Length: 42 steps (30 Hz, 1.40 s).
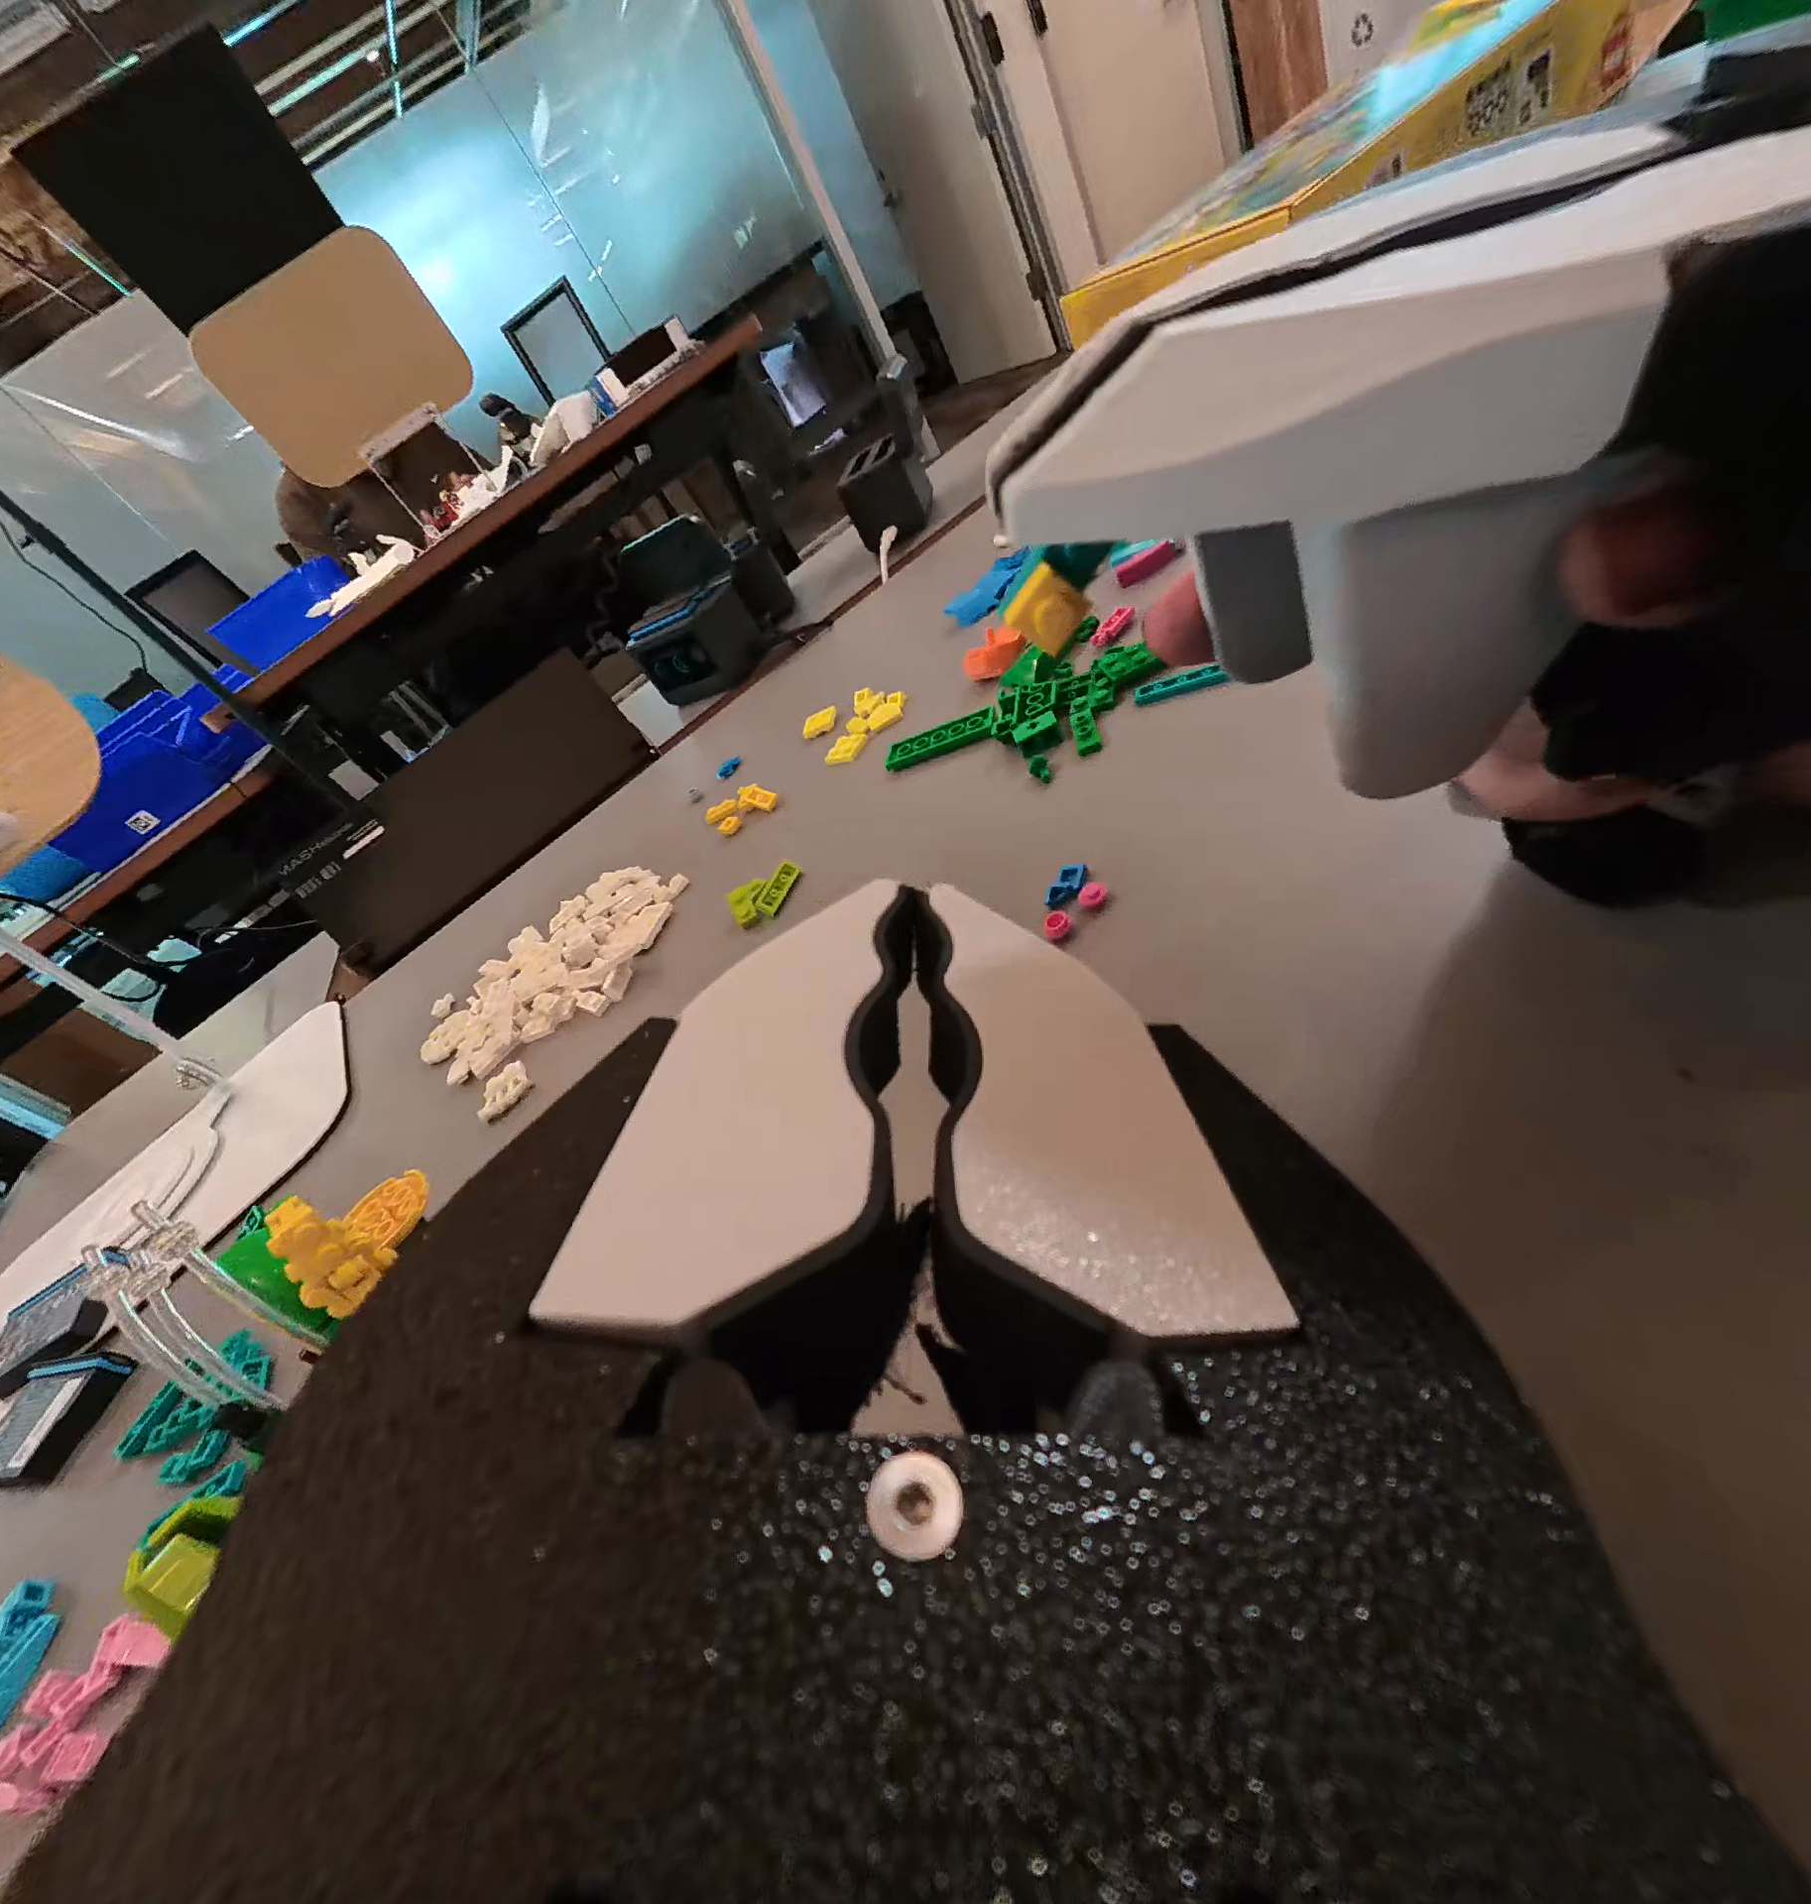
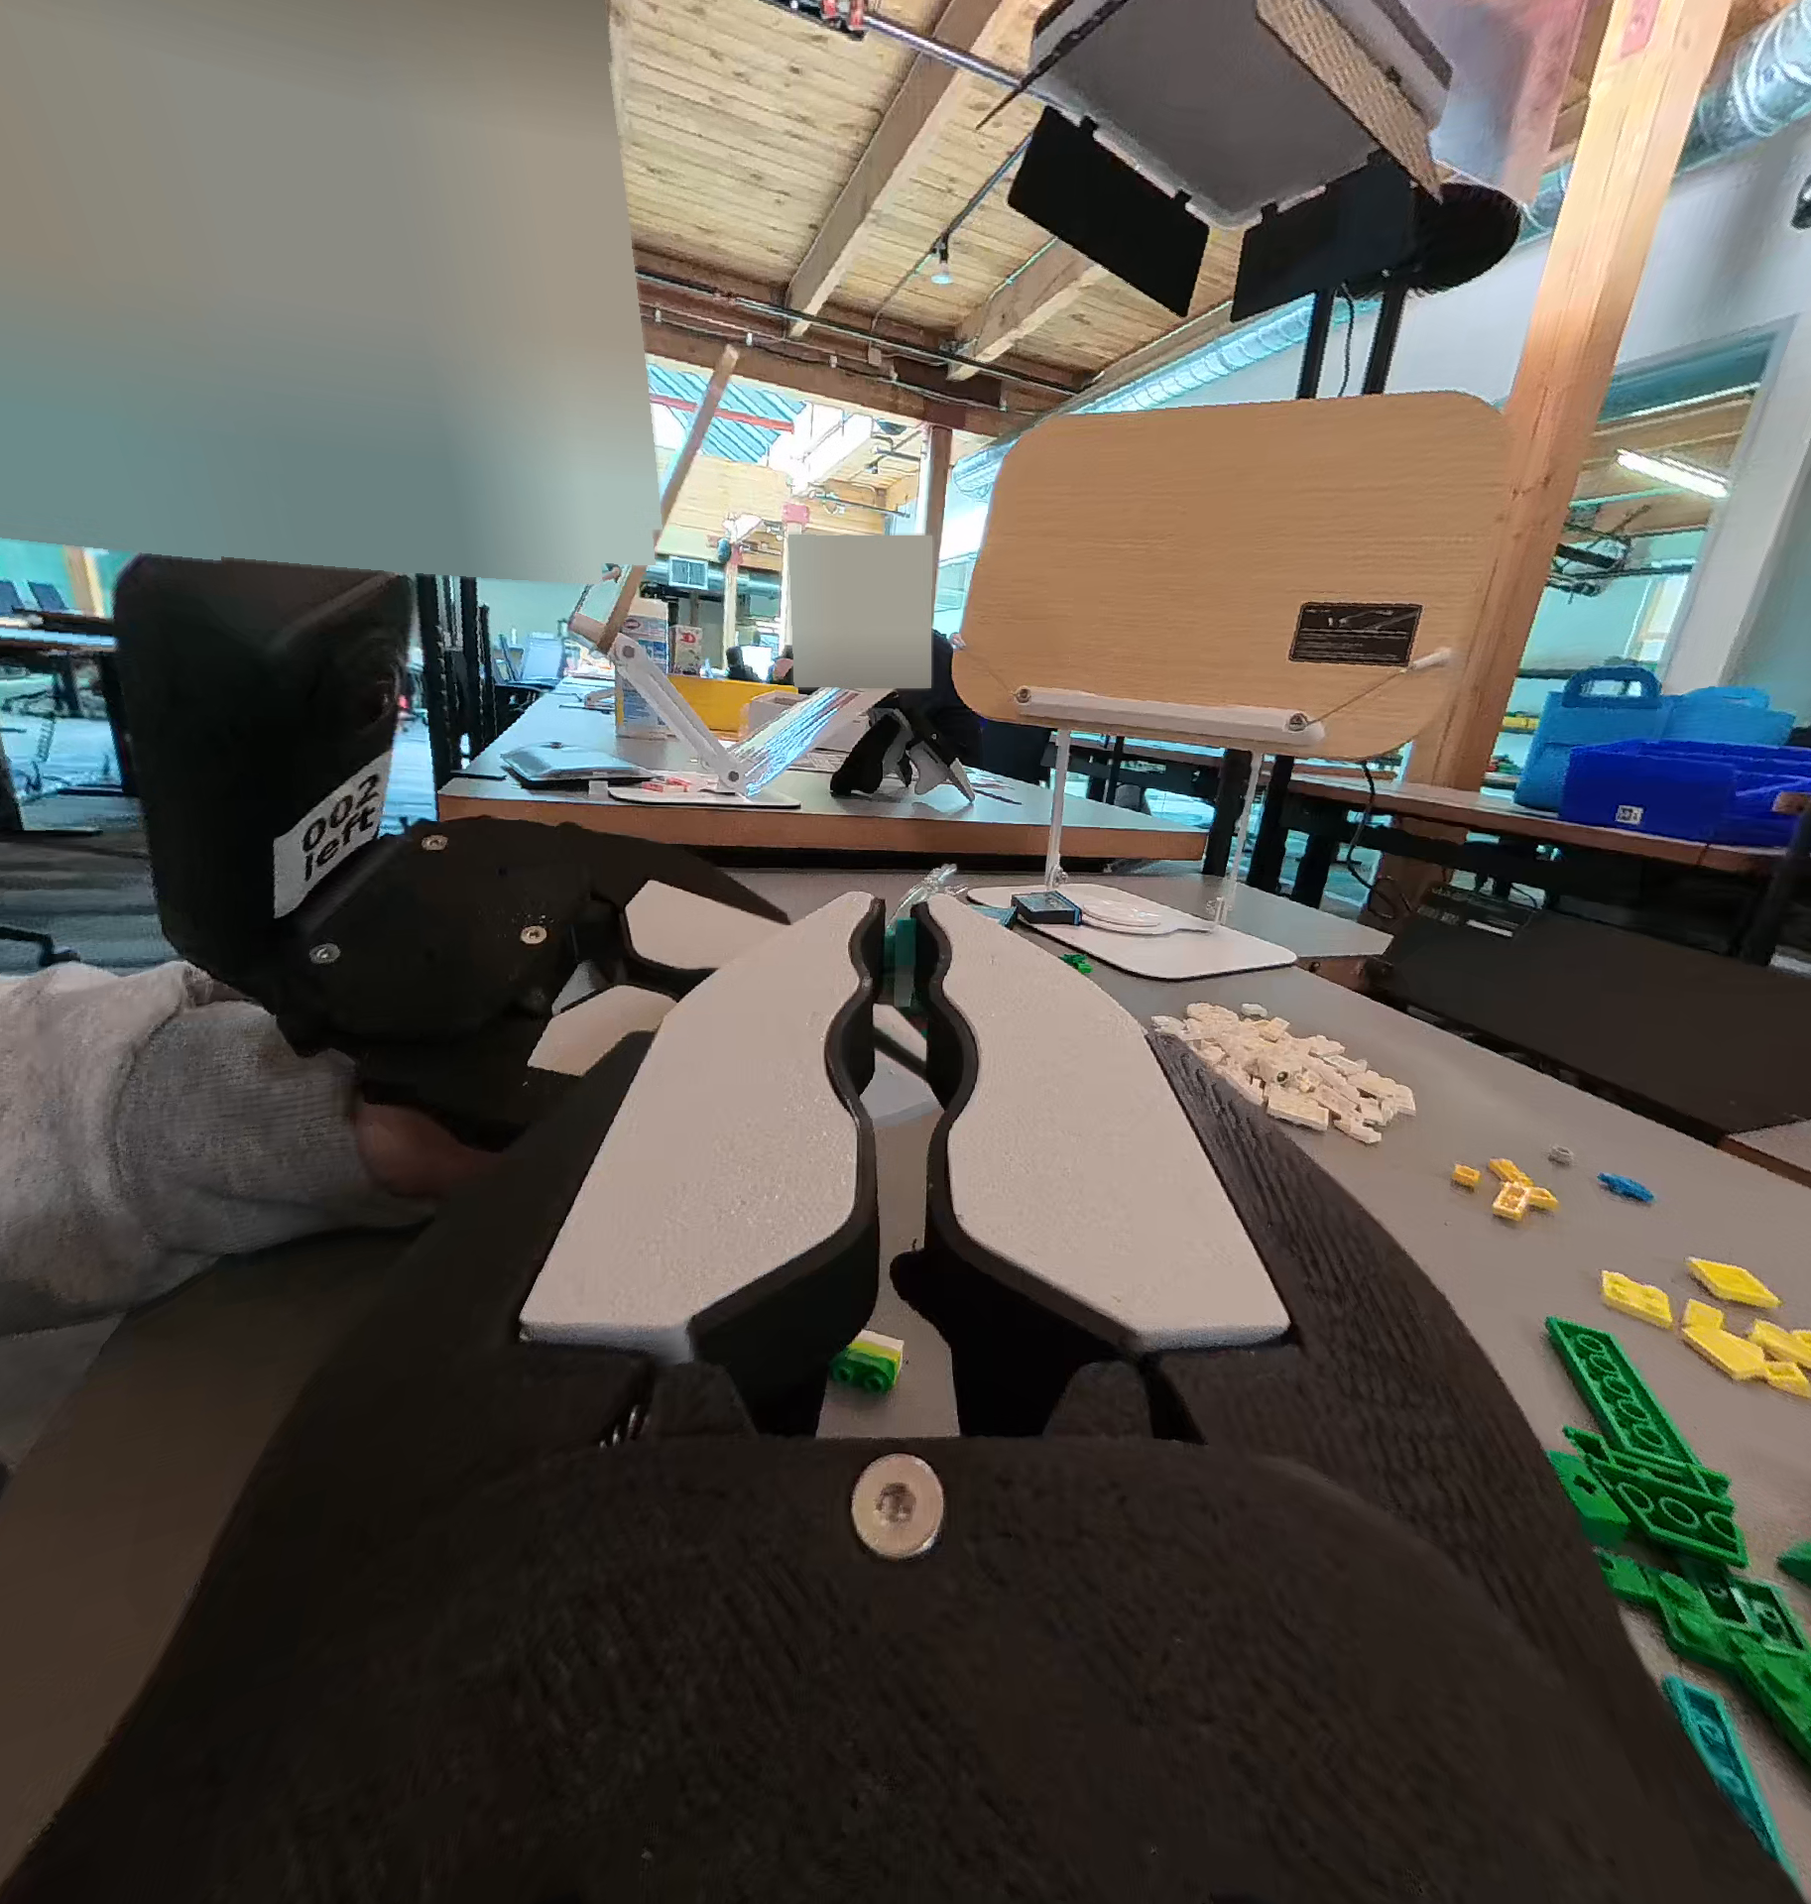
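My left gripper (image 1: 917, 898) is shut, with nothing visible between its pads. It hovers over the grey table (image 1: 1293, 1030), near lime pieces (image 1: 767, 891) and small blue and pink pieces (image 1: 1077, 896). My right gripper (image 2: 901, 932) is shut on a small teal piece (image 2: 902, 953) at its fingertips. In the left wrist view the right gripper (image 1: 1004, 500) is held at the upper right, above a pile of green pieces (image 1: 1046, 711). The left gripper's black body (image 2: 417, 927) shows to the left in the right wrist view.
A pile of white pieces (image 1: 561, 979) and yellow pieces (image 1: 860, 721) lie on the table. A wooden board on a clear stand (image 2: 1231, 556) stands at the far edge. A yellow box (image 1: 1396, 134) lies at the back right. Teal, pink and lime pieces (image 1: 190, 1432) lie near left. There is about 7 centimetres between the tips of the two grippers.
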Available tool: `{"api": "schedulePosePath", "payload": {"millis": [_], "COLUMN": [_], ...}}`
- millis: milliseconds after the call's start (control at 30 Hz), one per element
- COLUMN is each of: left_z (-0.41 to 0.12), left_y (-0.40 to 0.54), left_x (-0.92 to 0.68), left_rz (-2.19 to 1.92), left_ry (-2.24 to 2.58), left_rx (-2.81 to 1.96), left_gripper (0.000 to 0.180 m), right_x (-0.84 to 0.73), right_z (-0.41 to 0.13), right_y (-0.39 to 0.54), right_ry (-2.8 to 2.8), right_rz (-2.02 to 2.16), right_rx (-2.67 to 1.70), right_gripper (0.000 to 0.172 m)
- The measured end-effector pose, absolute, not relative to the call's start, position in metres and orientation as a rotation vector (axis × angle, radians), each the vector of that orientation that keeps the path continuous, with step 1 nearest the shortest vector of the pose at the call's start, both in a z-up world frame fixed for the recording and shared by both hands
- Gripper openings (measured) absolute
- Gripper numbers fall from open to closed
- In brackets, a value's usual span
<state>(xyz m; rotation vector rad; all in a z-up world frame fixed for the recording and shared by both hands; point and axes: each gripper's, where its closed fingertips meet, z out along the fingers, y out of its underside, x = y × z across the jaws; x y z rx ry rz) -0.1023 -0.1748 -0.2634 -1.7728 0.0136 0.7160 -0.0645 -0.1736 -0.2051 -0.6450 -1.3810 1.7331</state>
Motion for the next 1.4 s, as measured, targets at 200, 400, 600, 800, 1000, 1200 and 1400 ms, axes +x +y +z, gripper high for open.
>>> {"api": "schedulePosePath", "payload": {"millis": [200,400,600,800,1000,1200,1400], "left_z": [-0.261,-0.262,-0.257,-0.219,-0.217,-0.228,-0.213], "left_y": [-0.175,-0.173,-0.174,-0.182,-0.182,-0.173,-0.183], "left_x": [-0.103,-0.102,-0.099,-0.069,-0.063,-0.055,-0.060], "left_rz": [0.699,0.698,0.687,0.258,0.146,0.370,0.741], "left_ry": [0.004,0.016,0.029,0.032,0.040,0.145,0.212], "left_rx": [-1.760,-1.764,-1.726,-1.428,-1.409,-1.483,-1.395], "left_gripper": [0.000,0.000,0.000,0.000,0.012,0.018,0.020], "right_x": [-0.066,-0.066,-0.066,-0.066,-0.063,-0.059,-0.057], "right_z": [-0.205,-0.205,-0.205,-0.204,-0.202,-0.201,-0.202], "right_y": [-0.171,-0.173,-0.172,-0.171,-0.172,-0.177,-0.182], "right_ry": [-1.370,-1.379,-1.377,-1.365,-1.361,-1.377,-1.400], "right_rz": [1.749,1.742,1.746,1.789,1.854,1.961,1.971], "right_rx": [-0.668,-0.653,-0.659,-0.668,-0.665,-0.659,-0.637], "right_gripper": [0.003,0.003,0.003,0.003,0.003,0.003,0.003]}}
